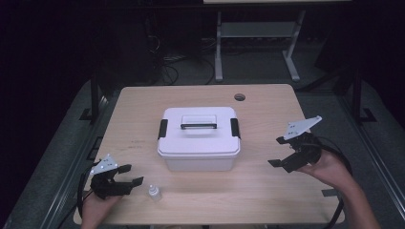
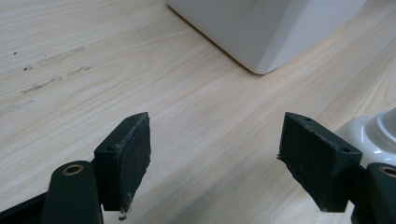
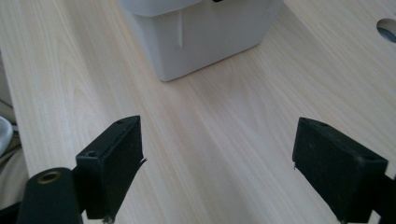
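start of the approach, by my reading: white lidded box [image 1: 199, 138] sits mid-frame on the bench [image 1: 267, 191]. left gripper [image 1: 125, 180] and right gripper [image 1: 278, 151] flank it, fingers spread, empty. next: close on its latches.

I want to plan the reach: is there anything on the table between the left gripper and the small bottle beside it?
Nothing visible stands between them. The left gripper, jaws open, is just left of the small bottle, with bare table in the gap. The white box sits farther back, out of that path.
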A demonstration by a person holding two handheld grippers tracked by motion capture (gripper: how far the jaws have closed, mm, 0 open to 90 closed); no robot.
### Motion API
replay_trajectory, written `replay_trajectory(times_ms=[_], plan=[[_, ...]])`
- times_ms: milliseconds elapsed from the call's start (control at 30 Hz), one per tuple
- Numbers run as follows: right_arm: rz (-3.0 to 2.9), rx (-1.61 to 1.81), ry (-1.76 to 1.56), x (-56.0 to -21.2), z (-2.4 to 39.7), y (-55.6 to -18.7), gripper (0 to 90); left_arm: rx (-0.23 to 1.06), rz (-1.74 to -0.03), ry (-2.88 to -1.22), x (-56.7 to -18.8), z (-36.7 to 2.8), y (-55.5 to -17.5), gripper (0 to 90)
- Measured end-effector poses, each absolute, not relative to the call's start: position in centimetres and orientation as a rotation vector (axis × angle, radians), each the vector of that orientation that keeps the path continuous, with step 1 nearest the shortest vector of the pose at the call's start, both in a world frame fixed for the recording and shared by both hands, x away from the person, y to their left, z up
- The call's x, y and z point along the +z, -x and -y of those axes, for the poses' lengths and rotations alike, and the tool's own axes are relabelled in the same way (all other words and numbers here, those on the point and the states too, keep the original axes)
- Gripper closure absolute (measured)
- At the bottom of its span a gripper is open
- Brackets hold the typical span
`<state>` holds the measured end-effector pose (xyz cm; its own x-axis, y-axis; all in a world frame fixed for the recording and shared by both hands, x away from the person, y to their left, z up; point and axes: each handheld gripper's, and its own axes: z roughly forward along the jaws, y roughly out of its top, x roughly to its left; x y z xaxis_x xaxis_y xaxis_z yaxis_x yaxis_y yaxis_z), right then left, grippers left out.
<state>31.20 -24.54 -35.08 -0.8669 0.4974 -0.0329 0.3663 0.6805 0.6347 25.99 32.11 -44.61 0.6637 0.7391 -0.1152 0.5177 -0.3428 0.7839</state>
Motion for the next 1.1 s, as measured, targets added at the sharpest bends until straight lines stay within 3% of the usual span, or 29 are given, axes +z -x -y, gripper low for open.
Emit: replay_trajectory(times_ms=[1100], plan=[[-2.784,0.918,-0.484,-31.0,20.1,-34.9,15.6,0.337,-0.978,-2.023,-44.6,-32.0,-26.0,24.5]])
